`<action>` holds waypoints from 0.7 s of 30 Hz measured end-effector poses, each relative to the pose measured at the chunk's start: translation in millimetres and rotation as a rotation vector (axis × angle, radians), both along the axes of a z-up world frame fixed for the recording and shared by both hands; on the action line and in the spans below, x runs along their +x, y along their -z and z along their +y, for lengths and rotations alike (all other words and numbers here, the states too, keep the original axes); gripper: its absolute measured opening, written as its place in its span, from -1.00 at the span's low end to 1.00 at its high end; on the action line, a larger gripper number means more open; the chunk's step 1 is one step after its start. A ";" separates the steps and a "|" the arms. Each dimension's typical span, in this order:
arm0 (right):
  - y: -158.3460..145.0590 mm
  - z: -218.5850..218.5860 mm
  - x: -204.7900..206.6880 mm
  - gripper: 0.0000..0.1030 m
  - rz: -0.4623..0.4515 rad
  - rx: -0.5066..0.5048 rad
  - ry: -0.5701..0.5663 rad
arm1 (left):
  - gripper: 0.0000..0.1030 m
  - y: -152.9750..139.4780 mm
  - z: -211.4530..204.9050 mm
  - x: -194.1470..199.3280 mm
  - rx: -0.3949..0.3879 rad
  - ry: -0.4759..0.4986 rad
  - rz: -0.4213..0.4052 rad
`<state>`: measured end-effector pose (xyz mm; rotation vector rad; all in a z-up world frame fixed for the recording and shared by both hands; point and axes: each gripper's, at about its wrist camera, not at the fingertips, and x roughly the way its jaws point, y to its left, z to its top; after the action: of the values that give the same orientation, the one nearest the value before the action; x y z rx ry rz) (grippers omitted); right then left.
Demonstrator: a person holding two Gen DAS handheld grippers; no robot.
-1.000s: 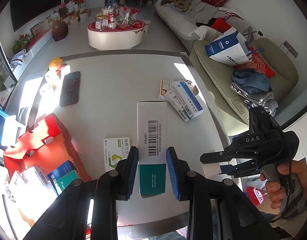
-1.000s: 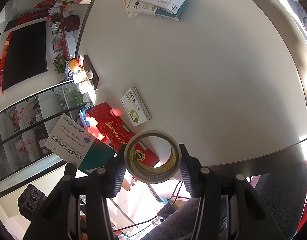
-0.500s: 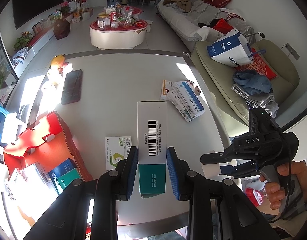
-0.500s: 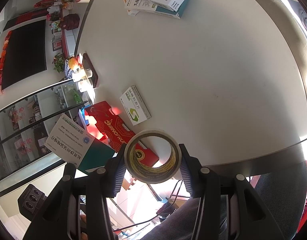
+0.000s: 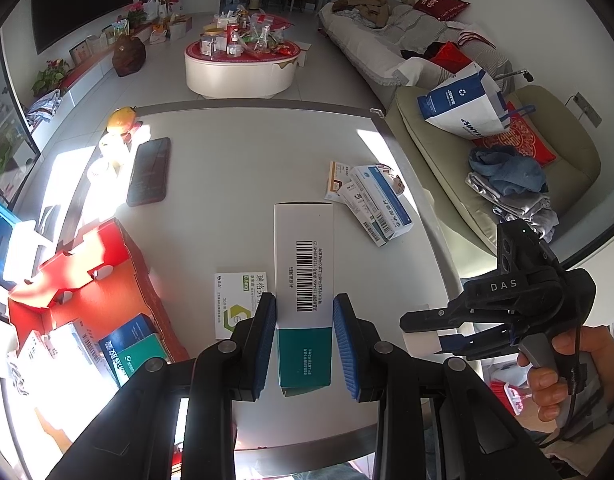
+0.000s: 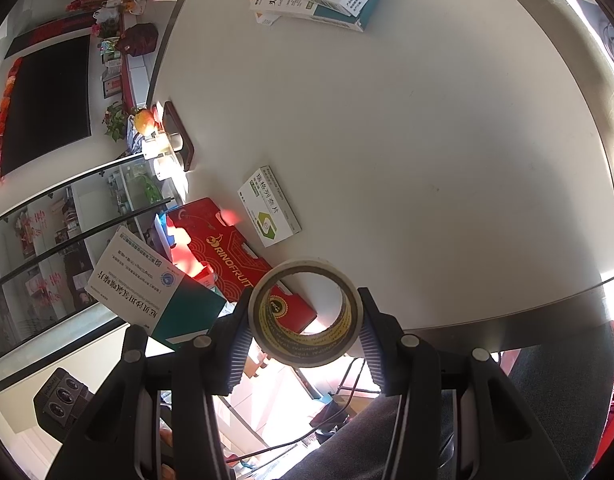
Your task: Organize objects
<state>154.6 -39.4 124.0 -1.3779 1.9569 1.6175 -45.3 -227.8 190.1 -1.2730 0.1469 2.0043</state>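
Left gripper (image 5: 304, 344) first: we see its blue pads (image 5: 266, 332) pinching a tall white-and-teal box (image 5: 303, 280), barcode side up, held above the table (image 5: 235, 184). In the right wrist view the same box (image 6: 147, 284) hangs off the table's near-left edge, over the floor.

Going left to right on the table in the left wrist view: a red carton (image 5: 87, 280) at the left edge, open, with several boxes (image 5: 131, 344) inside (blue, teal, white ones). Behind it, a fruit (image 5: 121, 118) and a dark phone (image 5: 149, 172) lying flat. Just beside the carton, a flat white-green box (image 5: 239, 304), partly hidden behind the left finger. Further right, a small stack of boxes (image 5: 375, 200) near the right edge, well apart from the carton.

Right gripper (image 6: 305, 320): we see it closed on a tape roll (image 6: 305, 312), hole facing the camera, pads (image 6: 239, 340) pressing the roll's outer rim from both sides. It sits above the table's near edge, with the carton (image 6: 227, 256) visible behind and through the hole. In the left wrist view this gripper (image 5: 439, 332) is off the table's right side, gripped by the hand (image 5: 563, 372).
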 end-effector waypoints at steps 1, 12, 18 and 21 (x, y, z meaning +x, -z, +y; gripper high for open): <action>-0.3 0.1 0.1 -0.07 -0.001 -0.001 -0.001 | -0.39 0.0 -0.3 -0.2 0.001 -0.001 0.000; -1.0 1.4 0.2 -0.07 -0.004 0.003 -0.005 | -0.39 -0.4 -3.7 -1.9 0.006 -0.012 0.002; -2.0 1.7 -2.4 -0.07 -0.005 0.006 -0.014 | -0.39 -0.3 -11.1 -5.7 0.004 -0.033 0.006; -3.0 1.5 -5.4 -0.07 -0.005 0.009 -0.023 | -0.39 0.4 -18.2 -8.4 -0.001 -0.052 0.007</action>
<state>149.2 -37.9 127.0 -1.4053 1.9351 1.6296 -53.8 -246.0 189.7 -1.2822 0.1195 2.0532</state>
